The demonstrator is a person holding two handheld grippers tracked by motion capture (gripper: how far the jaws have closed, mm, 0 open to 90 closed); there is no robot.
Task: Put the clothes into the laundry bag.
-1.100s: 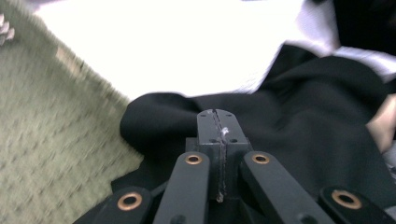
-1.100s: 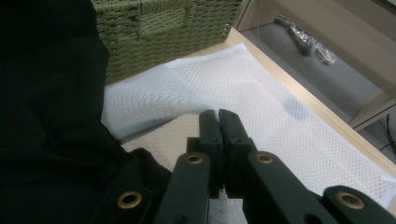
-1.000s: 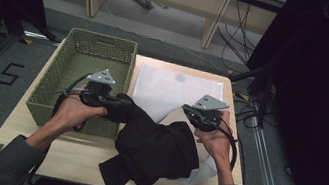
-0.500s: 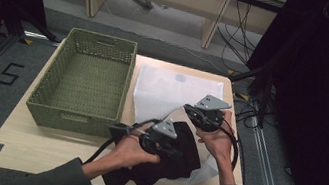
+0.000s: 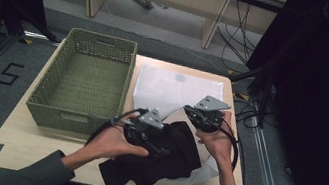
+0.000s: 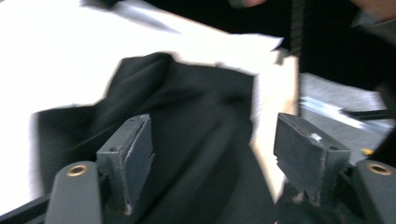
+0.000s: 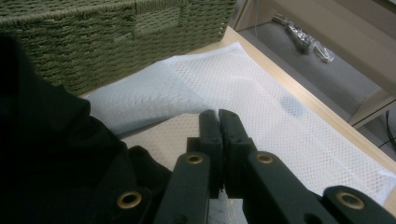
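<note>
A black garment (image 5: 168,161) lies bunched on the near right of the wooden table (image 5: 27,143), partly on a white mesh bag (image 5: 173,86). My left gripper (image 5: 155,144) hovers over the garment. In the left gripper view its jaws stand wide open (image 6: 219,154), with the dark cloth (image 6: 201,130) under and between them but not pinched. My right gripper (image 5: 193,113) sits at the garment's far right edge. In the right gripper view its jaws (image 7: 218,116) are pressed together with nothing seen between them, the mesh bag (image 7: 261,93) ahead and the garment (image 7: 51,154) at left.
A green woven basket (image 5: 78,113) stands empty on the left half of the table, its wall (image 7: 107,32) close to the mesh bag. The table's right edge drops to the floor with cables (image 5: 250,112) and a rail. Desk legs stand beyond.
My left gripper swept from the basket's near corner rightward across the garment, and the cloth is now bunched at the right. The right gripper stayed where it was.
</note>
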